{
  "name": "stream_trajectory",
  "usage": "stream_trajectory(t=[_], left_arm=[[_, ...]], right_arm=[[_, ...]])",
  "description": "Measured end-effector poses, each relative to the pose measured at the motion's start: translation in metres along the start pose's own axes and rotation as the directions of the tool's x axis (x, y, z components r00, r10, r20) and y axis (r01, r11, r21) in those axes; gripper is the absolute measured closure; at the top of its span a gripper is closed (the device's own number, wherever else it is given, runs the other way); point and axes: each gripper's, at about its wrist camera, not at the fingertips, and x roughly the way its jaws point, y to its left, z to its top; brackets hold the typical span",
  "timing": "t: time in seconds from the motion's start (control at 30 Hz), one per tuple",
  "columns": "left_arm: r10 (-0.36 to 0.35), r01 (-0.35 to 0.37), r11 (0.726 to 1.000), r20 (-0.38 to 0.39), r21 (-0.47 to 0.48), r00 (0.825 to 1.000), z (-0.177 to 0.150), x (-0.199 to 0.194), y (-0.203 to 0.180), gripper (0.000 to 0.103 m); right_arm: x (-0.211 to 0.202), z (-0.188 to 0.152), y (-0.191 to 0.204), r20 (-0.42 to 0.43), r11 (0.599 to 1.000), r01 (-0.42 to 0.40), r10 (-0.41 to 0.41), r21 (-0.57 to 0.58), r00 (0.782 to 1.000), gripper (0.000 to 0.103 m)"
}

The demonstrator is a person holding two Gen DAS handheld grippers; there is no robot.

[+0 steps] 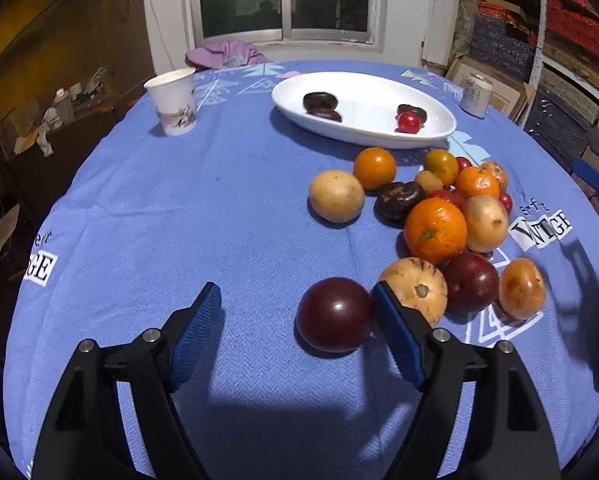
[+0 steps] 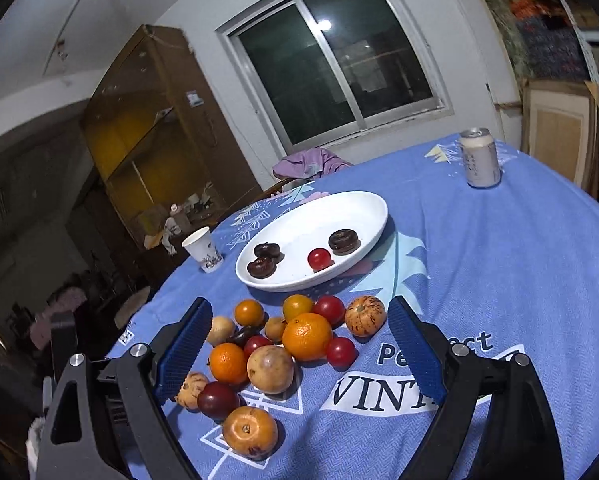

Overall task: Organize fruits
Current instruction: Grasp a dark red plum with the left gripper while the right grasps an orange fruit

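Two grippers stood wide, gripping nothing. Left gripper low over blue tablecloth, dark plum between its jaws, just beside the right pad. Right gripper hovered above fruit pile. White dish behind held four pieces.

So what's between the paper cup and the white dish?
Nothing: bare blue tablecloth between the paper cup and white dish, seen in both wrist views.
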Motion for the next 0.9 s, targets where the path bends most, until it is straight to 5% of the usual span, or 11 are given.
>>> stream_trajectory(t=[0.1, 0.3, 0.47, 0.57, 0.8, 0.9], left_arm=[[0.02, -0.021, 0.999, -0.028, -0.029, 0.999, 0.0, 0.008, 0.006, 0.016], [0.006, -0.006, 1.0, -0.053, -0.004, 0.999, 0.0, 0.012, 0.004, 0.033], [-0.02, 0.019, 1.0, -0.054, -0.016, 0.998, 0.002, 0.013, 0.006, 0.04], [-0.039, 0.038, 0.999, -0.066, -0.017, 0.997, 0.003, 0.015, 0.005, 0.047], [-0.057, 0.057, 0.998, -0.071, -0.009, 0.996, 0.003, 0.017, 0.003, 0.055], [-0.06, 0.06, 0.998, -0.077, -0.005, 0.995, 0.002, 0.017, 0.002, 0.056]], right_arm=[[-0.002, -0.004, 0.008, -0.011, 0.999, 0.01, -0.011, -0.037, 1.0, 0.013], [-0.007, -0.026, 0.023, -0.127, 0.999, 0.008, -0.014, -0.053, 0.992, 0.013], [0.006, -0.056, 0.052, -0.277, 0.986, 0.067, -0.107, -0.151, 0.955, 0.013], [0.018, -0.066, 0.069, -0.295, 0.964, 0.101, -0.174, -0.246, 0.94, 0.013], [0.041, -0.074, 0.083, -0.341, 0.945, 0.1, -0.209, -0.311, 0.917, 0.038], [0.045, -0.075, 0.081, -0.361, 0.947, 0.101, -0.212, -0.304, 0.908, 0.04]])
